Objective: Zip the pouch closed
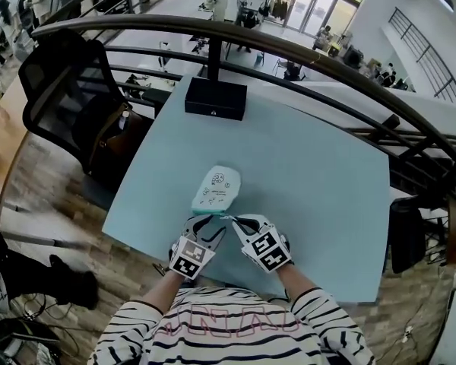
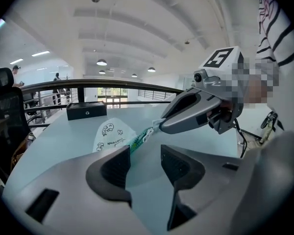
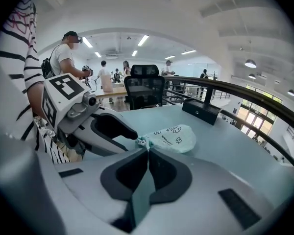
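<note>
The pouch (image 1: 216, 187), pale green with small printed drawings, is lying flat on the light blue table (image 1: 319, 181), in its near half and well apart from the black box (image 1: 216, 98) at the far edge. Both tongs are being held close together at the pouch's near end, just in front of the person's striped top (image 1: 235, 329). They are angled forward and down, and their tips are converging so that the two bodies form a narrow V. The marker cubes are being carried uppermost, with the wrists drawn in side by side.

The left gripper (image 1: 210, 226) is being held with its jaws apart. In the left gripper view the pouch's teal corner is seen lying at the tip of the left-hand jaw, while the other jaw is standing clear of it over bare table. Nothing is being pinched there.

The right gripper (image 2: 160, 126) is being kept with its jaws together. In the right gripper view the two pads are meeting along a thin seam, right at the pouch's near corner. From the left gripper view its tip is seen clamped on the zip pull (image 2: 148, 134), whose small white tab is hanging just below the tip, at the end of the teal zip line. That corner of the pouch is being lifted slightly off the table.
</note>
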